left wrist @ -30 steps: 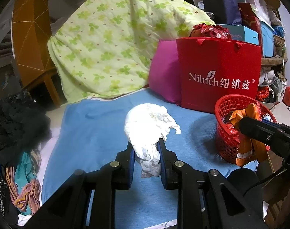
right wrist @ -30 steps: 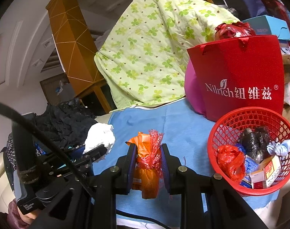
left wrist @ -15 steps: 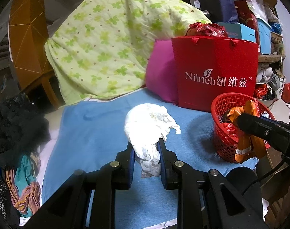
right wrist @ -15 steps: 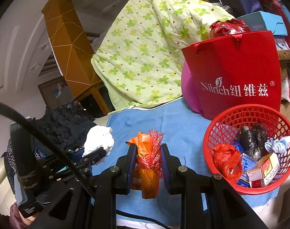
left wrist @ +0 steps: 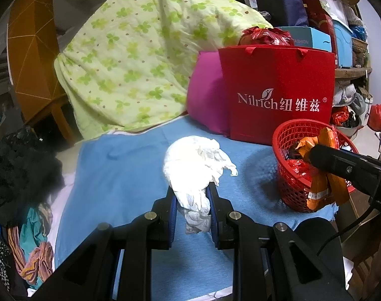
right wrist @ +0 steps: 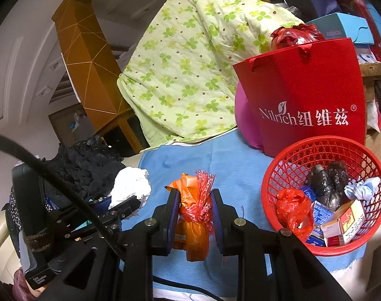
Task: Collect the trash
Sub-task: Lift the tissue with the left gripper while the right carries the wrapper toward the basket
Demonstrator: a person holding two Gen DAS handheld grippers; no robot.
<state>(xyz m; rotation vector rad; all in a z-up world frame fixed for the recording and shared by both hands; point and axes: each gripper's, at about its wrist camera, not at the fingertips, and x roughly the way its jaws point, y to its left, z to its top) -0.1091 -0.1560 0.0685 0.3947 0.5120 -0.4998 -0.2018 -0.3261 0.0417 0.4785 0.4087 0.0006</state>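
Observation:
My left gripper is shut on a crumpled white paper wad and holds it above the blue cloth. My right gripper is shut on an orange wrapper bundled with red mesh. The red mesh basket stands at the right with several pieces of trash inside: a red bag, dark bags, small boxes. In the left wrist view the right gripper holds the orange wrapper over the basket's near rim. The left gripper and its white wad show at the left of the right wrist view.
A red Nilrich paper bag and a pink cushion stand behind the basket. A green flowered quilt rises at the back. Dark clothes lie at the left. Cluttered shelves stand at the far right.
Both grippers keep their loads. The right gripper has drifted slightly nearer the basket; the scene has shifted a little in both views.

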